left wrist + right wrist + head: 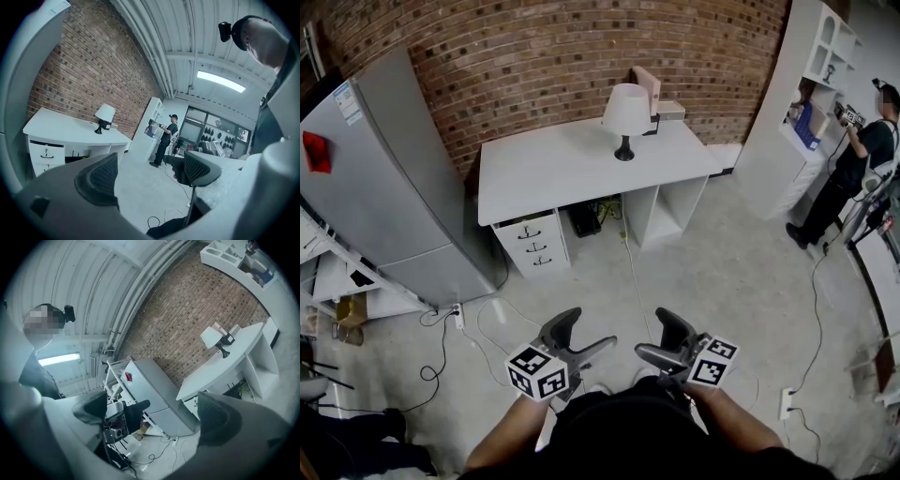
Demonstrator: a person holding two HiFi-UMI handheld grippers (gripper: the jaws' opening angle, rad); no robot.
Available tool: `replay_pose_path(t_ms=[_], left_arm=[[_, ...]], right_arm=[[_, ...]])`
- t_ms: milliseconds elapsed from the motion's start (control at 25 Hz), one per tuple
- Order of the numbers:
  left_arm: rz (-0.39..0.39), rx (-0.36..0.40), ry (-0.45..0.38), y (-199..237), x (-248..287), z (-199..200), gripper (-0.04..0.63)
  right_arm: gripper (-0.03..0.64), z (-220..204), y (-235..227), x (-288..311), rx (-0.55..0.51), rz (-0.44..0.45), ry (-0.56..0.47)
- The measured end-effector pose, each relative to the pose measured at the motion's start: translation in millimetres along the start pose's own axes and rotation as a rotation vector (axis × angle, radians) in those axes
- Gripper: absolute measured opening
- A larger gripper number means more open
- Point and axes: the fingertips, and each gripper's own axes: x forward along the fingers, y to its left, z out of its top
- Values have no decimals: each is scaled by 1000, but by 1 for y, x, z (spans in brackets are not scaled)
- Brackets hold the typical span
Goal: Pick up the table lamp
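Standing near the back of the table [553, 169] is the lamp [623, 117]. The left gripper [586, 334] and right gripper [664, 339] hover well apart from the table, jaws wide and empty.

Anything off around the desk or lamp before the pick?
Nothing damaged or spilled. The table lamp stands upright at the back of the white desk. Only oddity: loose cables trail over the floor in front of the desk.
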Motion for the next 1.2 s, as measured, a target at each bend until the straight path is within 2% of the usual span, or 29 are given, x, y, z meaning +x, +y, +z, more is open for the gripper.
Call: replay_pose_path(t_ms=[160,360,720,1200], left_arm=[[-41,-13,-32,-4,0,3,433],[-71,11,-17,-10,1,3,433],[-59,-13,-42,1,-7,7,433],[-45,-36,-40,16,1,13,433]], right_arm=[[594,-3,6,4,0,25,6],[589,-4,9,6,-20,23,16],[584,-5,12,10,-42,9,26],[577,0,-1,16,-14,-5,14]])
